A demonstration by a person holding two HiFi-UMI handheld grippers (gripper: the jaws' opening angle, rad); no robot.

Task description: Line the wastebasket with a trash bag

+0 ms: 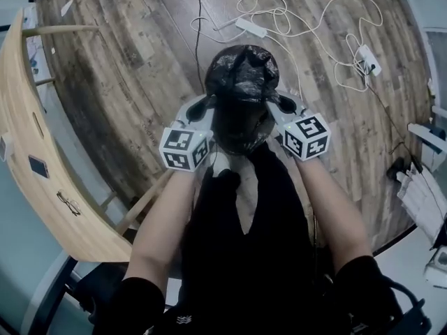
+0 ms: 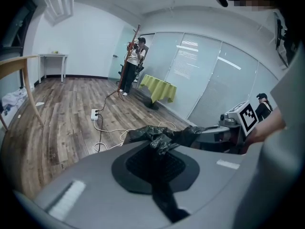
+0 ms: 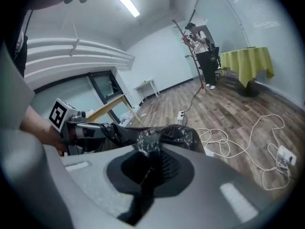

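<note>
A crumpled black trash bag (image 1: 241, 75) hangs over the wooden floor in the head view, stretched between my two grippers. My left gripper (image 1: 207, 106) is shut on the bag's left edge, and its own view shows the film bunched between its jaws (image 2: 162, 146). My right gripper (image 1: 279, 102) is shut on the bag's right edge, with film pinched at its jaws (image 3: 148, 146). Each gripper sees the other across the bag: the right gripper (image 2: 238, 123) and the left gripper (image 3: 71, 123). A dark round shape (image 1: 241, 132) lies under the bag; I cannot tell whether it is the wastebasket.
White cables and power strips (image 1: 253, 27) (image 1: 367, 60) trail over the floor beyond the bag. A curved wooden table (image 1: 31, 159) stands at the left. White items (image 1: 419, 194) sit at the right edge. Far off, a person (image 2: 129, 68) stands near a yellow-covered table (image 2: 159, 88).
</note>
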